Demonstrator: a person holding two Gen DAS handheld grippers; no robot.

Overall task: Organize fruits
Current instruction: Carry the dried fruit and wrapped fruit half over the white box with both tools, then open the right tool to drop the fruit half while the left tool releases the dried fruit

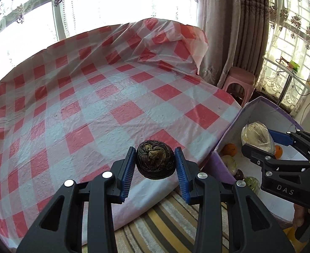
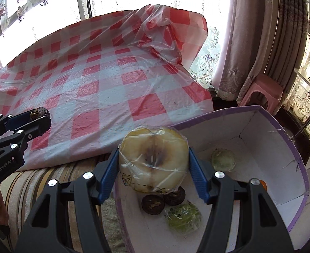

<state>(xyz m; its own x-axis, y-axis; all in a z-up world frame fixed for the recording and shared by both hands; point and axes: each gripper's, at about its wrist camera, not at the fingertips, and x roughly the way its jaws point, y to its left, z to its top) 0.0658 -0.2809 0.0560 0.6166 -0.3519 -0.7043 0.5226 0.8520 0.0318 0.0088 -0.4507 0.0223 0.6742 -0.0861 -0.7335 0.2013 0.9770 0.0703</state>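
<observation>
In the left wrist view a dark wrinkled fruit [image 1: 155, 162] is squeezed by the left gripper [image 1: 155, 168] above the checked cloth [image 1: 91, 105], and in the right wrist view a wrapped apple half [image 2: 153, 160] is squeezed by the right gripper [image 2: 153, 168] over the white box [image 2: 260, 139].

A dark, wrinkled round fruit [image 1: 155, 162] hangs above the checked cloth's edge, a cling-wrapped pale apple half [image 2: 153, 159] faces cut-side forward over the purple-rimmed box [image 2: 298, 160], where two dark fruits [image 2: 152, 204], green wrapped pieces [image 2: 183, 217] and oranges [image 1: 229, 149] lie.
</observation>
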